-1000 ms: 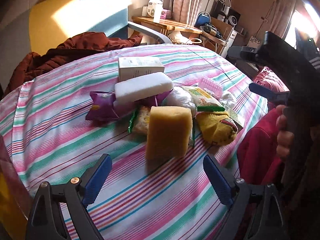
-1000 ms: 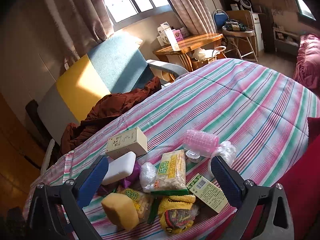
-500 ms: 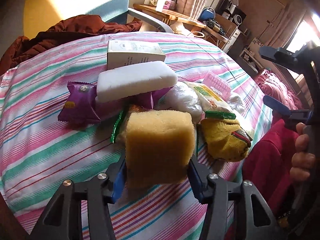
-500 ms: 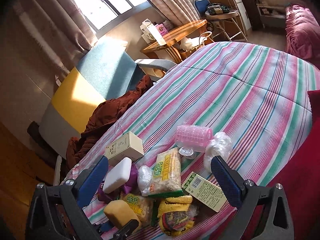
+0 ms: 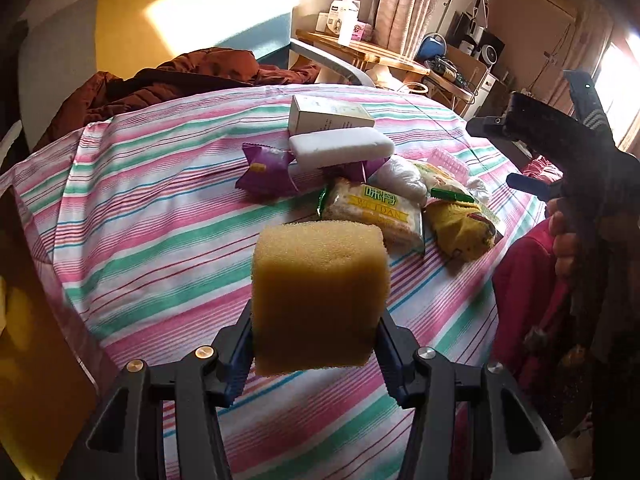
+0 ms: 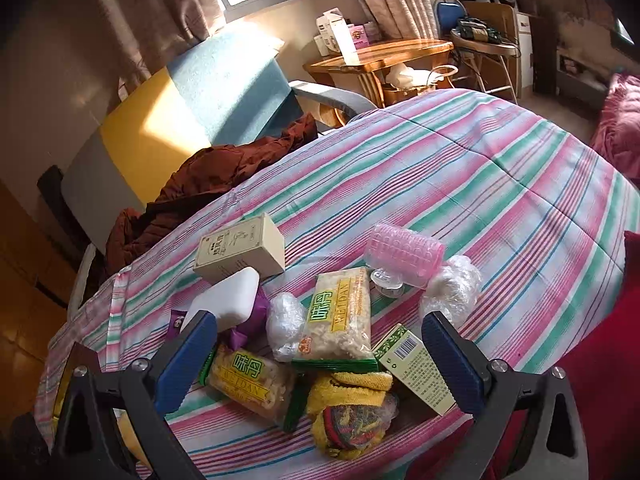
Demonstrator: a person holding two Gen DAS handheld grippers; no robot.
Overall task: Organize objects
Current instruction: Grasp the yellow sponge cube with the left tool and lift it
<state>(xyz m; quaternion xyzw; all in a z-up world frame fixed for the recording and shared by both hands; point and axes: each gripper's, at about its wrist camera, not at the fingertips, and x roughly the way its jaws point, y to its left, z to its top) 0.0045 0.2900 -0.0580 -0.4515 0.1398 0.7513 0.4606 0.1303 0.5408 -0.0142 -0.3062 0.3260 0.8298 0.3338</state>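
Now the left gripper (image 5: 316, 344) clamps the yellow sponge (image 5: 320, 296) just before the snack packet (image 5: 374, 212), while the right gripper (image 6: 320, 360) hangs wide apart.

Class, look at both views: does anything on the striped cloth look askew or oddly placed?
Yes: the white rectangular foam block lies tilted on the purple snack packet instead of flat on the cloth, and the packets around it are heaped untidily.

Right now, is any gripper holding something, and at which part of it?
The left gripper holds the yellow sponge by its two opposite sides, near its lower end. The right gripper is open and holds nothing.
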